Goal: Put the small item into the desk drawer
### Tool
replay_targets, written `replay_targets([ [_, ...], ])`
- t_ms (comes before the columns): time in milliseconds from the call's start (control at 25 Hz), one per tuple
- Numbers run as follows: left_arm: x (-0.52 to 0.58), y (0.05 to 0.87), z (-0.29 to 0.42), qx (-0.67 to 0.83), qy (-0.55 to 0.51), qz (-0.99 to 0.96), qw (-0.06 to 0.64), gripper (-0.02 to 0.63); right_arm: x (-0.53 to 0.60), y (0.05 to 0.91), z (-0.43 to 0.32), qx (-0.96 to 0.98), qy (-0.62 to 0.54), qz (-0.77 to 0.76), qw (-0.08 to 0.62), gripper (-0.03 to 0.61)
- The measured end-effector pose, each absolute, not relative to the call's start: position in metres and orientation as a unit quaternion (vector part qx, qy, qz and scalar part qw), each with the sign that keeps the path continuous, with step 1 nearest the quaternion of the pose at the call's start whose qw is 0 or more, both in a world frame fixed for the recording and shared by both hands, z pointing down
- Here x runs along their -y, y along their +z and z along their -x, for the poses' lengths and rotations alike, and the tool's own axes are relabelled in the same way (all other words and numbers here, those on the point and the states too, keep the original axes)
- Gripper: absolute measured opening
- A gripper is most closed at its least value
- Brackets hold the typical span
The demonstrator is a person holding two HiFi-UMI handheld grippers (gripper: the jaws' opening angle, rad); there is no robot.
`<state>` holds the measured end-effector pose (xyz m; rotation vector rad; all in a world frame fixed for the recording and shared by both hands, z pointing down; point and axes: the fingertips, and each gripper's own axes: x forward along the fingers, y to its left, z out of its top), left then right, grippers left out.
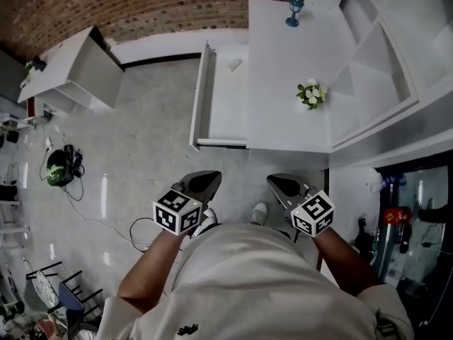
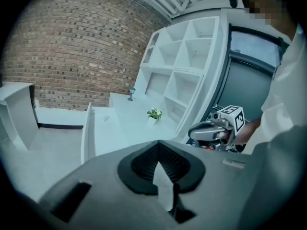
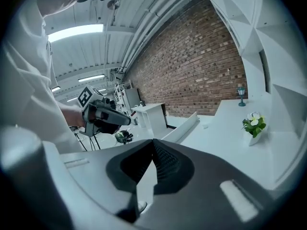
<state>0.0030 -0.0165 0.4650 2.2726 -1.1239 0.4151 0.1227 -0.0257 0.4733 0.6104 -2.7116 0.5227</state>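
Small item (image 1: pixel 233 64) in the open drawer (image 1: pixel 221 115); left gripper (image 1: pixel 204 178) and right gripper (image 1: pixel 280 182) just short of the drawer, jaws together, empty.

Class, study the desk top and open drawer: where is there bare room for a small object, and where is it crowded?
Desk top: bare between the blue ornament at the far edge and the flower pot, and from the pot to the near edge. Open drawer: bare except one small white item near its far end. Tightest beside the shelf unit.
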Motion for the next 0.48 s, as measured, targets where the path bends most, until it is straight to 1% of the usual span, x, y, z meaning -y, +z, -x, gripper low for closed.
replay_targets([
  [480,-0.027,0.458,0.044,0.385,0.159,-0.867,0.273,0.006,-0.006,0.459,-0.057,0.945,0.171,-0.222,0.166,0.012],
])
